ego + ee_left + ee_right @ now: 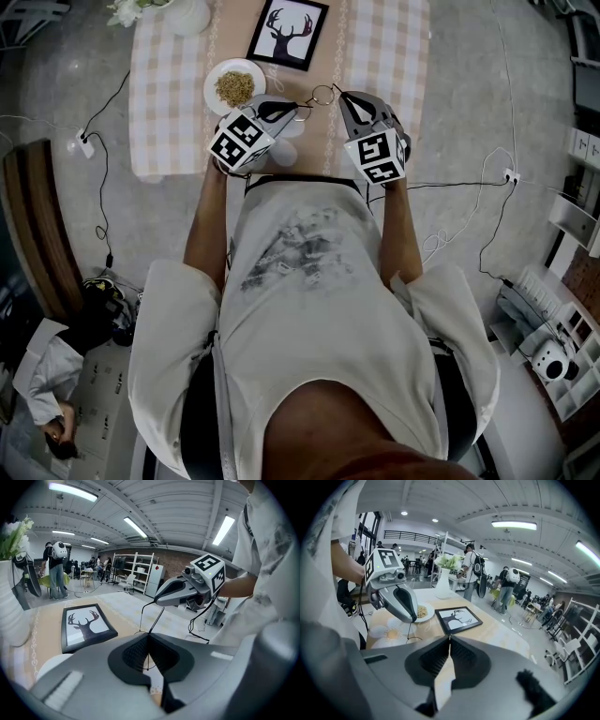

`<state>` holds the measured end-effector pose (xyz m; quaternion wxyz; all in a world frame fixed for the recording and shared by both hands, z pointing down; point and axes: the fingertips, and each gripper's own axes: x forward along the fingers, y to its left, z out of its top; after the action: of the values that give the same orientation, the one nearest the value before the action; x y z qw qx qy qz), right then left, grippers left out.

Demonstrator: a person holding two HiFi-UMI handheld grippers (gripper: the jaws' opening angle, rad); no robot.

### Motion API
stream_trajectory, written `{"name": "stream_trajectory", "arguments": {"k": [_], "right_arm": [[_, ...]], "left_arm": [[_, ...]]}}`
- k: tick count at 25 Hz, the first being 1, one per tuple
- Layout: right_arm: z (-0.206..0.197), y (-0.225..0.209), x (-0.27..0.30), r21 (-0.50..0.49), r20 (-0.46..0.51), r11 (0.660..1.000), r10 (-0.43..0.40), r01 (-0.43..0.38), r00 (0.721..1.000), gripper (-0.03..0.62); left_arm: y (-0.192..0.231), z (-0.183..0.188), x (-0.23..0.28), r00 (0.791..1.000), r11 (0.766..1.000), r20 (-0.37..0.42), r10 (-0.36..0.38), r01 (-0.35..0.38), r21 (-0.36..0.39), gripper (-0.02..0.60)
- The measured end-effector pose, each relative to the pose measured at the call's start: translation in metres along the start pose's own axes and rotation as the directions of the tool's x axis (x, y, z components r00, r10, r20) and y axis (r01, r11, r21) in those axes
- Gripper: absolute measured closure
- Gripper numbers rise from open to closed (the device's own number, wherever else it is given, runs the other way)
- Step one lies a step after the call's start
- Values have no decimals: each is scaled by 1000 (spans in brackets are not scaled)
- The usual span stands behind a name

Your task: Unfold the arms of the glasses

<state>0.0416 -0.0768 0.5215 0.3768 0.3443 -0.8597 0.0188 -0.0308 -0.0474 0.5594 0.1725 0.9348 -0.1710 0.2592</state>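
Observation:
Thin wire-rimmed glasses hang in the air above the table, between my two grippers. My left gripper is shut on the wire frame; in the left gripper view the wire runs straight between its closed jaws. My right gripper comes in from the right and is shut on one dark arm of the glasses, which slants from its tip down towards my left jaws. In the right gripper view a lens loop dangles under the left gripper, just beyond my closed right jaws.
Under the glasses is a table with a checked cloth. On it are a white plate of food, a framed deer picture and a white vase with flowers. Cables lie across the floor on both sides. People stand in the background.

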Motion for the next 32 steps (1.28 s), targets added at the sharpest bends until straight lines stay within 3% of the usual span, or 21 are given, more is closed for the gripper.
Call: {"name": "stream_trajectory", "arguments": {"k": [32], "right_arm": [[-20,-16,-10,170,6,984,-51,49,999,572]], "left_arm": [[1,-9,-10,1000,999,25,13,-12,-34,571]]}}
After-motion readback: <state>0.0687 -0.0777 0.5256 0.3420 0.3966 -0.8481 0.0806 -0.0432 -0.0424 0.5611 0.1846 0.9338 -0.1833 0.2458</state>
